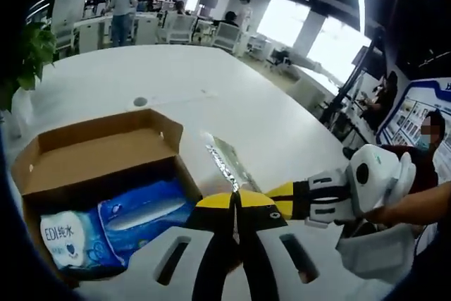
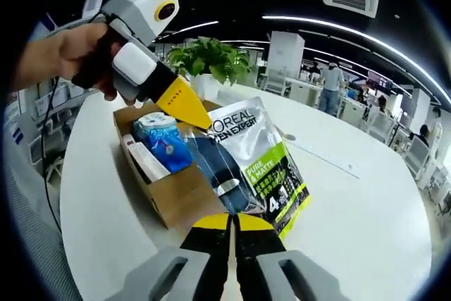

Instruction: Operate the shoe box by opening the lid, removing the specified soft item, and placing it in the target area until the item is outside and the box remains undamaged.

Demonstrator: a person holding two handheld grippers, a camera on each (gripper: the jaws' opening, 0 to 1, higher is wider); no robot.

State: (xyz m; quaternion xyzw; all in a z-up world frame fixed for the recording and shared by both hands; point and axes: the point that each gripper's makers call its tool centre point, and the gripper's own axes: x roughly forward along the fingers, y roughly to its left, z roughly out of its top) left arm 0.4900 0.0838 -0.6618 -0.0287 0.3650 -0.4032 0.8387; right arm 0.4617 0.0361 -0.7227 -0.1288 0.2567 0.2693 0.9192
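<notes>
Open-plan office space is stretching behind a broad white table, with desks, chairs and a few people standing far off, and a leafy potted plant sitting near the table's far edge. On the table the cardboard shoe box is lying open, its flaps folded back, and a blue pack of wipes is resting inside it. Both grippers are pinching a glossy silver, green and black pouch, the soft item: the right gripper is clamping its lower edge with the jaws pressed together on it, and the left gripper is reaching in from the left of the right gripper view, its yellow tips closing on the pouch's upper corner. In the left gripper view the left gripper is gripping the pouch seen edge-on, with the right gripper coming in from the right and biting the same edge just beside it. The pouch is hanging beside and partly over the box's open side, seemingly lifted free of the interior. Opening looks finished and the removal nearly so; carrying the pouch clear and setting it down on the bare table is what appears to be left. The box is showing no tears or crushing.
</notes>
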